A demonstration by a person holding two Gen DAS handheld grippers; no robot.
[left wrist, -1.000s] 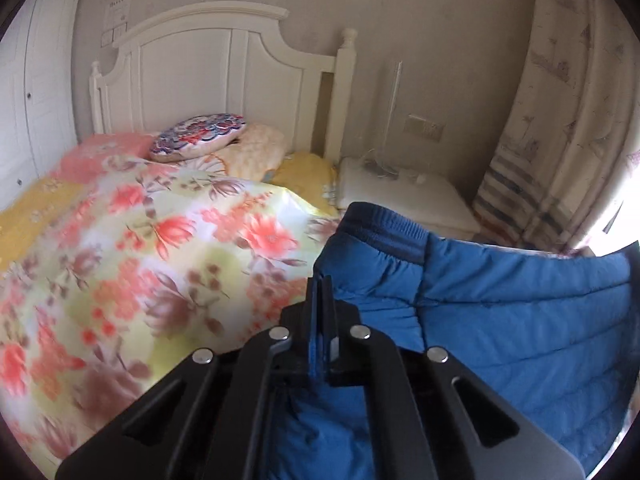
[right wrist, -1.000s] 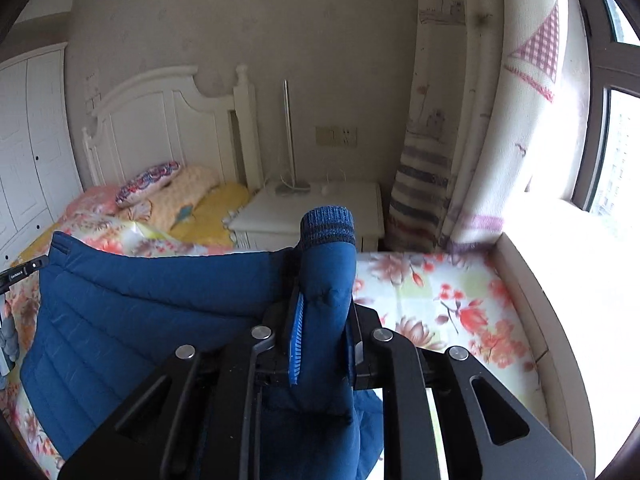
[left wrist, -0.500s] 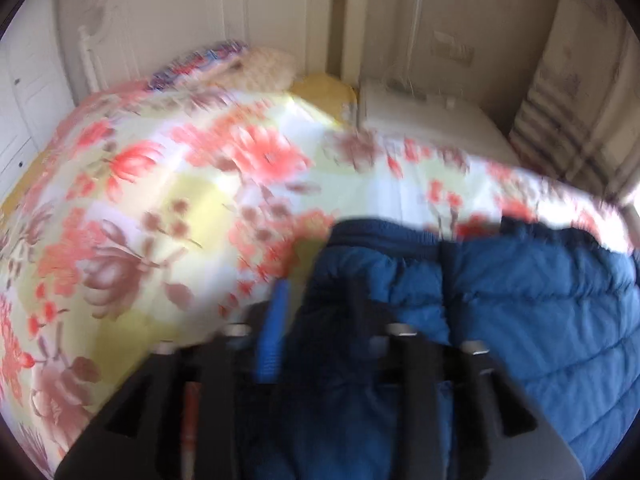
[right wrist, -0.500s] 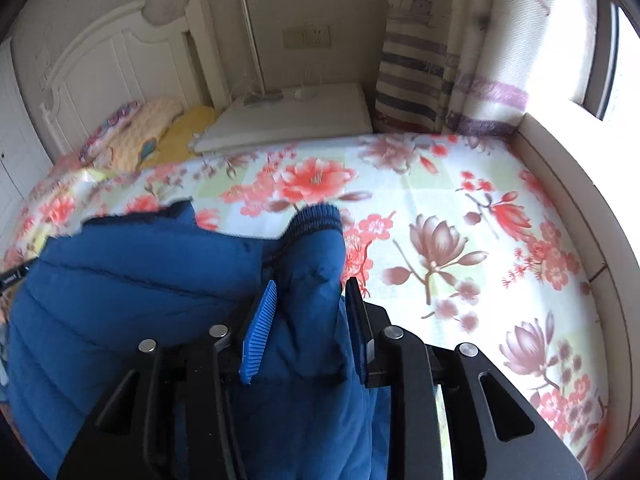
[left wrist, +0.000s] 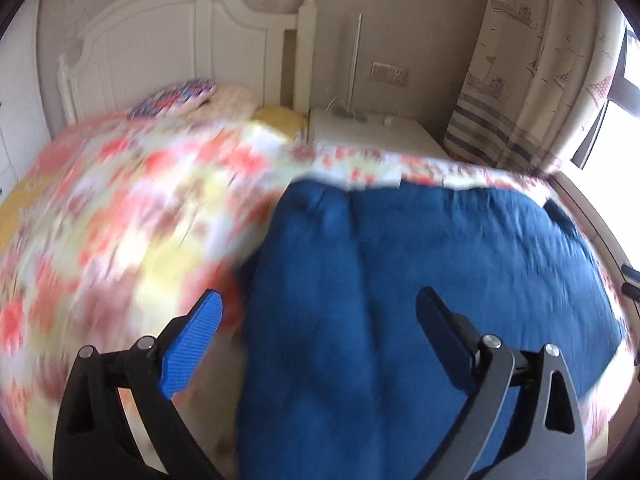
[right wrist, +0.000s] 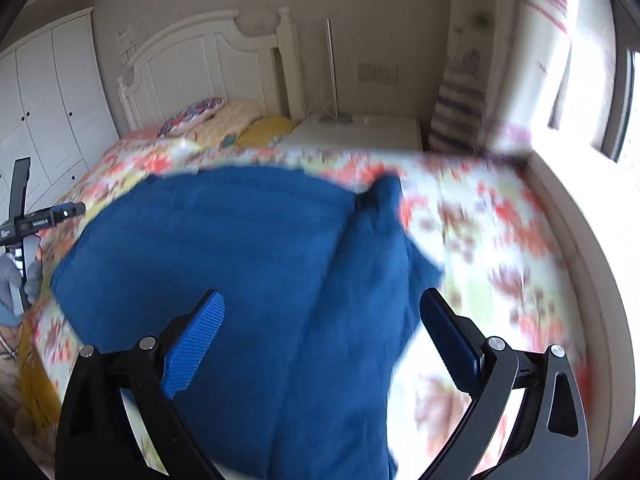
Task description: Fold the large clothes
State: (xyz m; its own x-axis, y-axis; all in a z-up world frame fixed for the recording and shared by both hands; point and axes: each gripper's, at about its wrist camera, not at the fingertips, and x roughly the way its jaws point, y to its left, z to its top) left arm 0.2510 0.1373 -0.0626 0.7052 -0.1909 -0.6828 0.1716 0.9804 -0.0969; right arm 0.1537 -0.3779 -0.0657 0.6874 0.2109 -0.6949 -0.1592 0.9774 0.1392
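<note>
A blue quilted jacket [left wrist: 420,280] lies spread on the floral bedspread [left wrist: 120,220]; it also shows in the right wrist view [right wrist: 240,260], where a sleeve [right wrist: 384,216] lies along its right side. My left gripper [left wrist: 320,316] is open above the jacket's near left part, with nothing between the jaws. My right gripper [right wrist: 324,316] is open above the jacket's near right part, holding nothing. Both views are blurred by motion.
A white headboard [left wrist: 172,40] and pillows [left wrist: 180,94] are at the far end. A white nightstand [left wrist: 368,128] stands beside the bed, a curtain [left wrist: 532,72] and window to the right. White wardrobes [right wrist: 44,108] line the left wall. The bedspread [right wrist: 500,260] extends right.
Both grippers were shut on the jacket's cuffs and held it up. They lowered it onto the bed, opened and let go. The jacket now lies flat.
</note>
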